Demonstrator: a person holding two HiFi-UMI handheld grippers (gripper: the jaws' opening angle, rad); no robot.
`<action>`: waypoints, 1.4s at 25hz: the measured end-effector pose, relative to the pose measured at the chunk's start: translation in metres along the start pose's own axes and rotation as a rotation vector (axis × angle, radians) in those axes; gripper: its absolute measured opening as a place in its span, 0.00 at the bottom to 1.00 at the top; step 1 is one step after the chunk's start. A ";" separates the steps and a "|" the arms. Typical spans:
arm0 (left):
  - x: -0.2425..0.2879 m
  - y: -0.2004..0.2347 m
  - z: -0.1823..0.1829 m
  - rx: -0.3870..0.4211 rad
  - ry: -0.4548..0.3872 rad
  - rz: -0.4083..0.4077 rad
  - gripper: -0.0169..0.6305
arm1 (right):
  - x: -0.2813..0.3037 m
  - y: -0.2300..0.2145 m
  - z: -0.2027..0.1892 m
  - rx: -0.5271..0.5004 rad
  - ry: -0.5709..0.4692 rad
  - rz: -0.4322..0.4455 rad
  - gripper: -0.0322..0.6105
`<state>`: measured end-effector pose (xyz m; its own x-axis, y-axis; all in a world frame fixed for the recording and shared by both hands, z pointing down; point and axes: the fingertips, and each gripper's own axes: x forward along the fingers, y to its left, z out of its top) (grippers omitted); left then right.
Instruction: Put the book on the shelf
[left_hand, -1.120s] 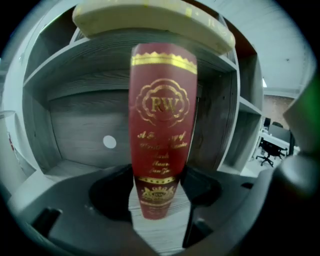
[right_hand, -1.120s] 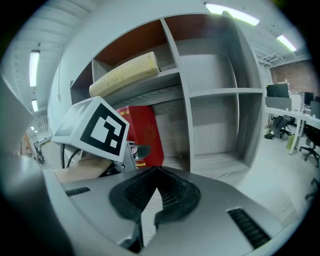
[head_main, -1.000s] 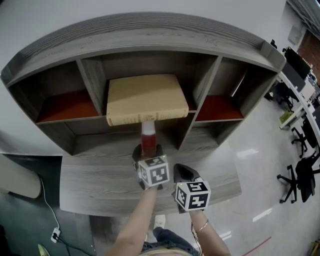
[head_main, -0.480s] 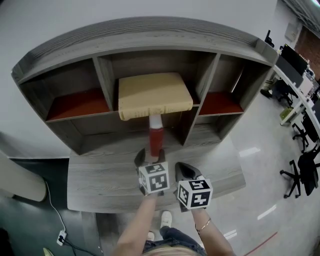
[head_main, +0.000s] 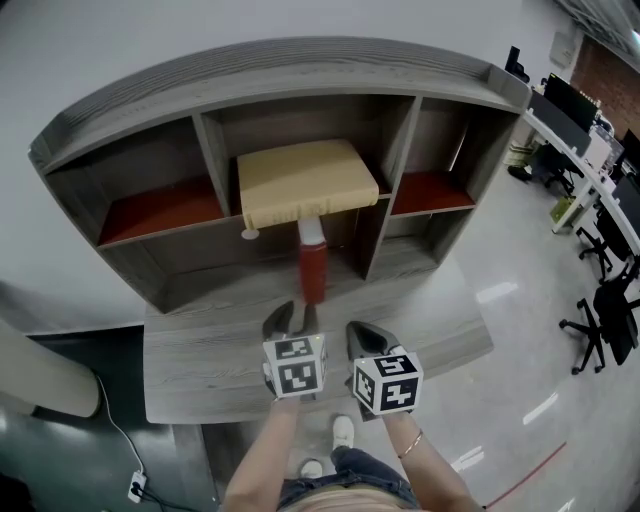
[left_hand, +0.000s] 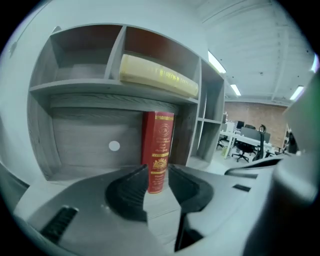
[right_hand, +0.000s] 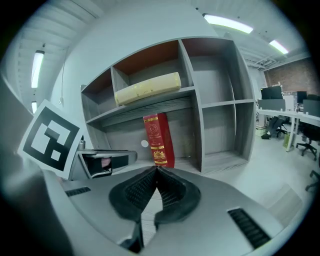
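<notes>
A red book (head_main: 313, 265) stands upright in the lower middle compartment of the grey wooden shelf (head_main: 300, 75), right under a thick yellow book (head_main: 300, 180) that lies flat on the board above. My left gripper (head_main: 290, 318) hovers over the desk a short way in front of the red book (left_hand: 159, 150). Its jaws are closing, with a gap still between them and nothing in it. Beside it on the right, my right gripper (head_main: 356, 332) is shut and empty (right_hand: 157, 170). The right gripper view shows the red book (right_hand: 159, 140) leaning slightly.
The shelf stands on a grey desk (head_main: 200, 350) against a white wall. Red back panels (head_main: 145, 210) fill the side compartments. Office chairs (head_main: 600, 330) and desks stand on the glossy floor to the right. A cable and socket (head_main: 135, 485) lie at the lower left.
My left gripper has drawn back from the red book toward the person, leaving it standing in the compartment. Its jaws look narrower than before. The right gripper stays put.
</notes>
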<state>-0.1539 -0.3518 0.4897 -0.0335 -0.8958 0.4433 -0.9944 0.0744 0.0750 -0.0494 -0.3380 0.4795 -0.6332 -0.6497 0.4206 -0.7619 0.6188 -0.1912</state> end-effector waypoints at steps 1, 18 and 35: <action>-0.005 0.001 -0.001 0.003 -0.004 -0.009 0.21 | -0.003 0.003 -0.001 0.001 -0.002 0.000 0.06; -0.094 0.005 -0.004 0.059 -0.099 -0.189 0.05 | -0.050 0.051 -0.006 0.027 -0.121 0.042 0.06; -0.145 0.017 -0.015 -0.004 -0.114 -0.271 0.05 | -0.075 0.096 -0.011 -0.014 -0.151 0.079 0.06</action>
<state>-0.1646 -0.2137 0.4397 0.2222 -0.9265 0.3037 -0.9682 -0.1730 0.1807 -0.0739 -0.2255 0.4391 -0.7048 -0.6575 0.2665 -0.7080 0.6756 -0.2055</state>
